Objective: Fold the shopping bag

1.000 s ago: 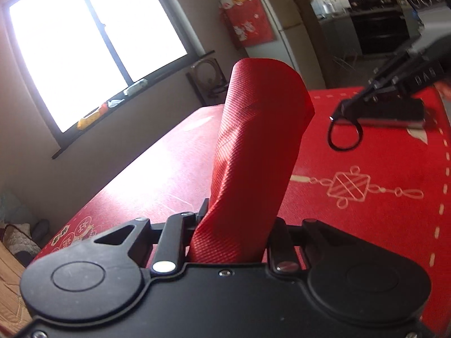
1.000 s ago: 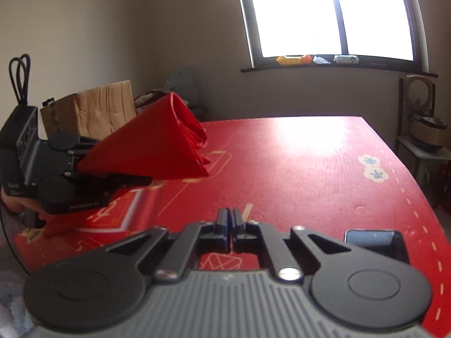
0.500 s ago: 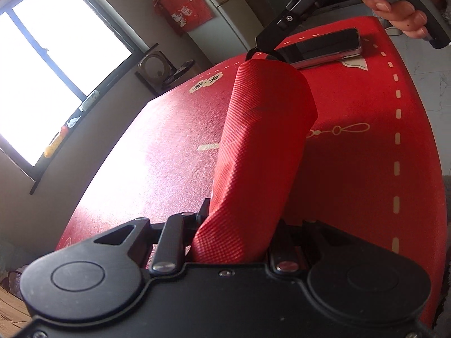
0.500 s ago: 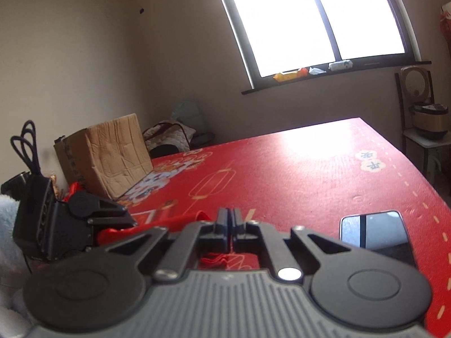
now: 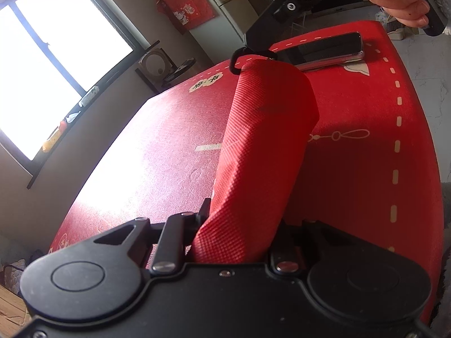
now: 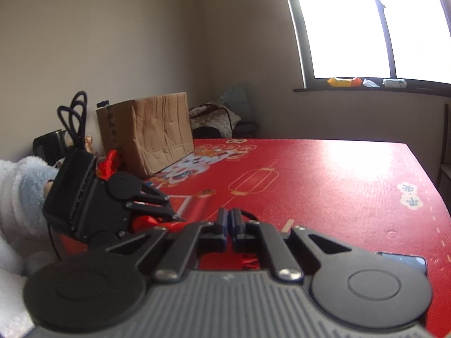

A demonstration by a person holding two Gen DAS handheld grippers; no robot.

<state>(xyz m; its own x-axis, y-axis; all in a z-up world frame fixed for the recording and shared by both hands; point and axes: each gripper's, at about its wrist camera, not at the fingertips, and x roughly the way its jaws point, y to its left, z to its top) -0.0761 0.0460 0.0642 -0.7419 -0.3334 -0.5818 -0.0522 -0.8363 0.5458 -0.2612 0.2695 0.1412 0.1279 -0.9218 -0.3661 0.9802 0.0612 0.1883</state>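
The red shopping bag [image 5: 262,152], already rolled into a compact bundle, is clamped at its near end between the jaws of the left gripper [image 5: 239,239] and juts forward and upward, clear of the red tablecloth [image 5: 366,169]. At the bundle's far tip a black elastic loop [image 5: 239,56] is seen — pinched, as far as can be judged, by the right gripper [image 5: 258,38], whose jaws are pressed together on it. In the right wrist view the cord [image 6: 251,215] emerges just beside the closed blue-padded fingertips [image 6: 222,222], with red fabric visible below them.

Compared with a second ago, a clear change is noted: the loop was then held well apart from the bundle, over the table near the phone [image 5: 324,49]; it has since been brought to the bundle's tip. Both grippers have rolled, and the left has sunk slightly, so that the roll is presented to the loop.

It is judged that folding proper is complete and that the securing step is in hand — the elastic is to be slipped over the roll's end. Whether the loop already encircles the tip cannot be told. A risk is recorded: the roll may loosen if the band snags on the fabric edge.
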